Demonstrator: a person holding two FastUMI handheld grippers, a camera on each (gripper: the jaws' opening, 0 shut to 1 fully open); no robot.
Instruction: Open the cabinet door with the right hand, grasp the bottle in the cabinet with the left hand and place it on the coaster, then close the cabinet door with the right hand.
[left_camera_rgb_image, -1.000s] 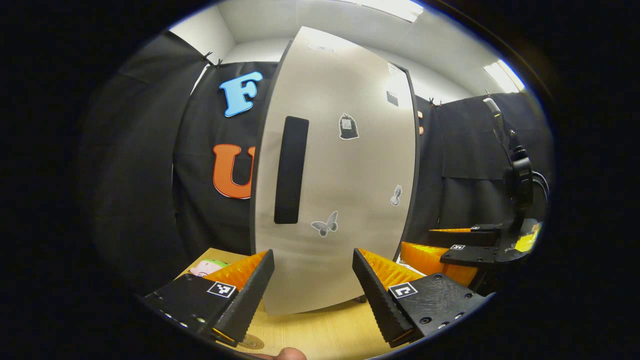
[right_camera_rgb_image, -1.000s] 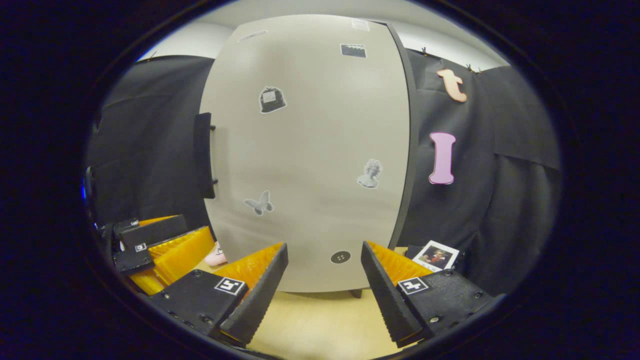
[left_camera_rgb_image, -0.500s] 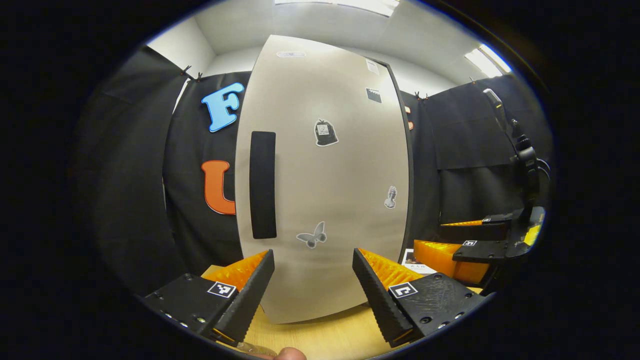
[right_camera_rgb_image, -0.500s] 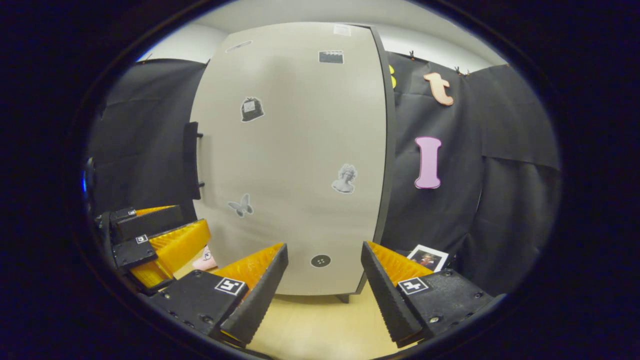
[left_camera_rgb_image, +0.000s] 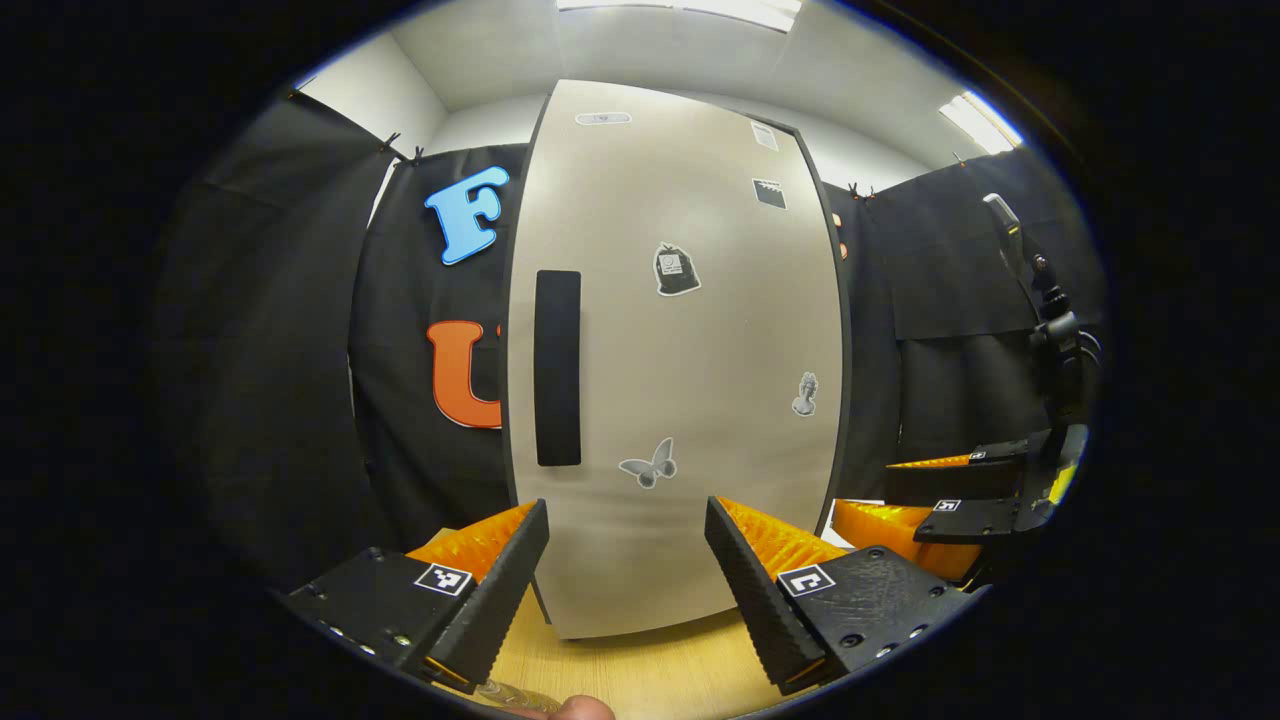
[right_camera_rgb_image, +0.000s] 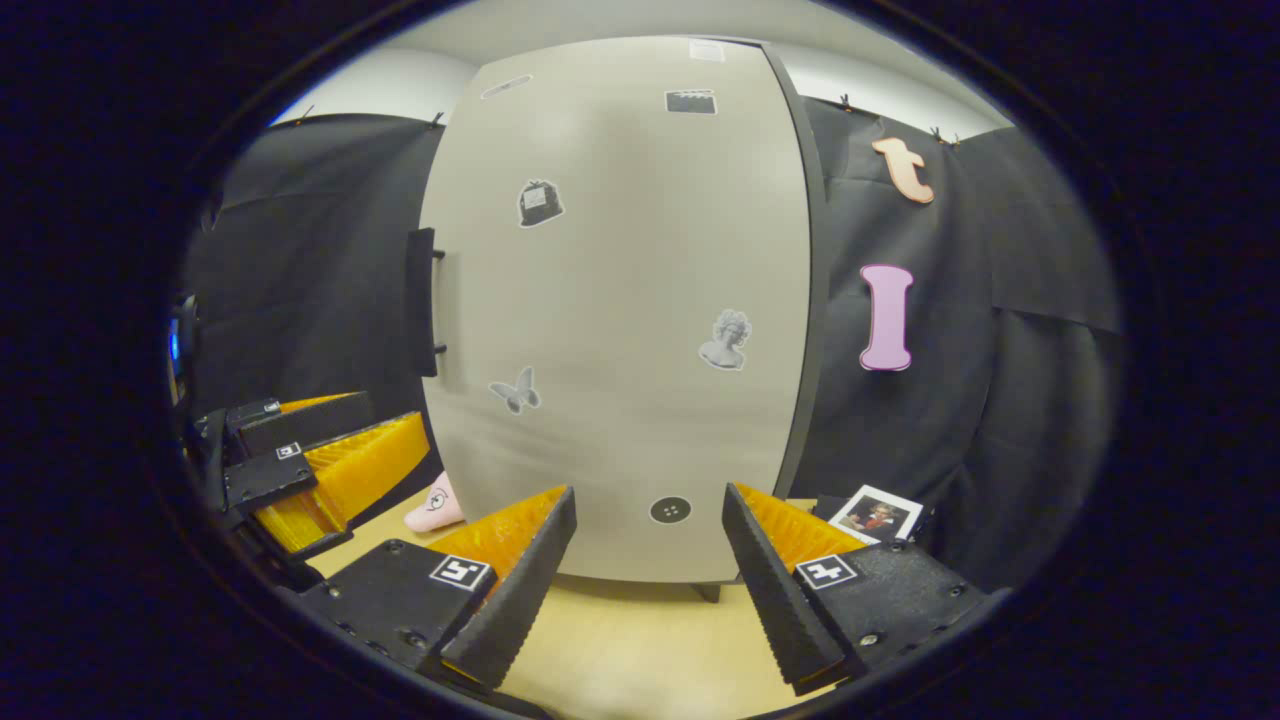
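Note:
A tall grey cabinet (left_camera_rgb_image: 690, 400) stands on the wooden table with its door shut, so the bottle inside is hidden. Its black vertical handle (left_camera_rgb_image: 557, 367) is on the door's left side, seen edge-on as the handle (right_camera_rgb_image: 425, 300) in the right gripper view. My left gripper (left_camera_rgb_image: 625, 570) is open and empty, a short way in front of the door's lower part. My right gripper (right_camera_rgb_image: 650, 570) is open too, facing the door's lower right. Each gripper shows in the other's view: the right gripper (left_camera_rgb_image: 940, 500), the left gripper (right_camera_rgb_image: 310, 460). A round rim, perhaps the coaster (left_camera_rgb_image: 505, 692), peeks in at the bottom edge.
A pink toy (right_camera_rgb_image: 437, 505) lies on the table (right_camera_rgb_image: 620, 640) left of the cabinet's foot. A small photo card (right_camera_rgb_image: 880, 515) leans at the right. Black cloth walls close in behind and on both sides. A fingertip (left_camera_rgb_image: 585, 708) shows at the bottom edge.
Both grippers have shifted a little, so the cabinet sits slightly further right in both views than half a second ago. The door stays shut and both grippers stay open.

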